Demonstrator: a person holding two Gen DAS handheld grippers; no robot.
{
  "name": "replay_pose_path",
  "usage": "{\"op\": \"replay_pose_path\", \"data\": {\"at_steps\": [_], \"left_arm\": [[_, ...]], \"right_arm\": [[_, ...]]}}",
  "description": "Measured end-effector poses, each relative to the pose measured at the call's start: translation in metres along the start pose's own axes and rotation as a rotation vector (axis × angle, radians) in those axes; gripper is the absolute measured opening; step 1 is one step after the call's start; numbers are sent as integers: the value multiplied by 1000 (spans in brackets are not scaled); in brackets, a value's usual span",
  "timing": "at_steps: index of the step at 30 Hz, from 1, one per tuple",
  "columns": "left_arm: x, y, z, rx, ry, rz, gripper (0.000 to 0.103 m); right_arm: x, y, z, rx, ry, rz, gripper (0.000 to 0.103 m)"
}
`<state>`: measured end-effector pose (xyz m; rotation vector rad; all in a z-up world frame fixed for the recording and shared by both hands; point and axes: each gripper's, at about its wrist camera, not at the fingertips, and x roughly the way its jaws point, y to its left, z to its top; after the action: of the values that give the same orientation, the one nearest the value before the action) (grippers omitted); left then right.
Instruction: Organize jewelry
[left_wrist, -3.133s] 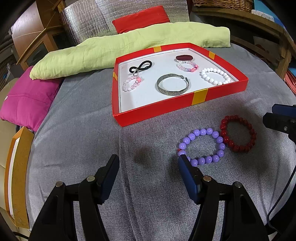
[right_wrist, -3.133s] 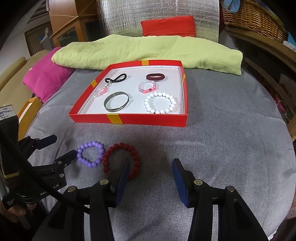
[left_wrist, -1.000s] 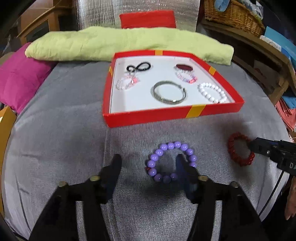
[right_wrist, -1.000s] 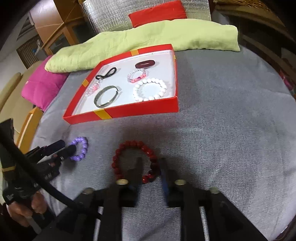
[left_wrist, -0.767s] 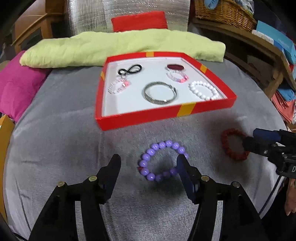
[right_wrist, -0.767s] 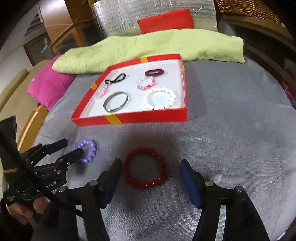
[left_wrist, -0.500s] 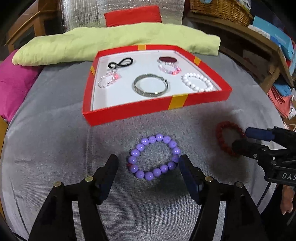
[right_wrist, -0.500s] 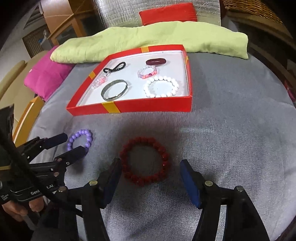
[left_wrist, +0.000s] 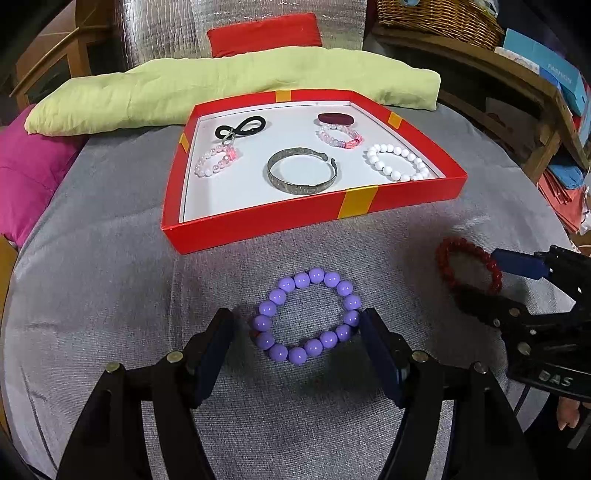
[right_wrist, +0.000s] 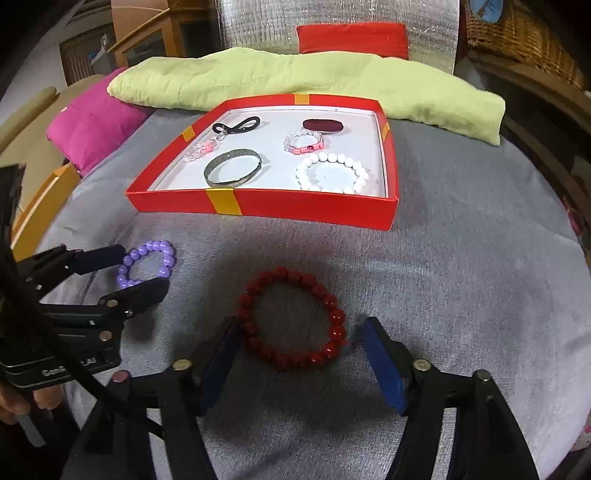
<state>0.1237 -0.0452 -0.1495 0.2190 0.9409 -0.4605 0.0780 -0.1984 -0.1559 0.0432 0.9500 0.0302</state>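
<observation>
A purple bead bracelet (left_wrist: 308, 319) lies on the grey cloth between the fingers of my open left gripper (left_wrist: 297, 349). A dark red bead bracelet (right_wrist: 293, 328) lies between the fingers of my open right gripper (right_wrist: 301, 350). It also shows in the left wrist view (left_wrist: 467, 264), and the purple bracelet in the right wrist view (right_wrist: 147, 262). Beyond them stands a red tray (left_wrist: 258, 225) with a white floor. It holds a silver bangle (left_wrist: 301, 175), a white bead bracelet (left_wrist: 397, 166), two pink bead bracelets, a black loop and a dark red ring.
A long yellow-green cushion (left_wrist: 184, 92) lies behind the tray, with a red cushion (left_wrist: 264, 33) behind it and a magenta cushion (left_wrist: 26, 173) at the left. Wooden shelves and a wicker basket (left_wrist: 436, 16) stand at the right.
Both grippers have moved forward and lower, so each bracelet now lies between its gripper's fingers. The right gripper, nearly shut a second ago, stands open.
</observation>
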Motion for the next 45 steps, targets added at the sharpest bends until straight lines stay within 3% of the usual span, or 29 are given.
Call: {"op": "replay_pose_path", "data": {"at_steps": [7, 14, 17, 27, 33, 38, 45], "left_arm": [[-1, -1, 0, 2, -8, 12, 72], [-3, -3, 1, 13, -16, 22, 71], [-3, -3, 0, 17, -16, 17, 60], [-4, 0, 0, -1, -21, 9, 46], [-4, 5, -1, -22, -27, 8, 29], [-5, 10, -1, -47, -28, -13, 21], [-5, 14, -1, -78, -23, -39, 21]], "right_arm": [[1, 1, 2, -16, -31, -36, 41], [-1, -2, 2, -12, -39, -28, 29], [-2, -4, 1, -2, -39, -20, 26], [-2, -13, 1, 32, -29, 7, 25], [-2, -15, 2, 41, -22, 17, 25], [-2, -16, 2, 49, -18, 23, 27], [-1, -10, 1, 25, -23, 25, 36]]}}
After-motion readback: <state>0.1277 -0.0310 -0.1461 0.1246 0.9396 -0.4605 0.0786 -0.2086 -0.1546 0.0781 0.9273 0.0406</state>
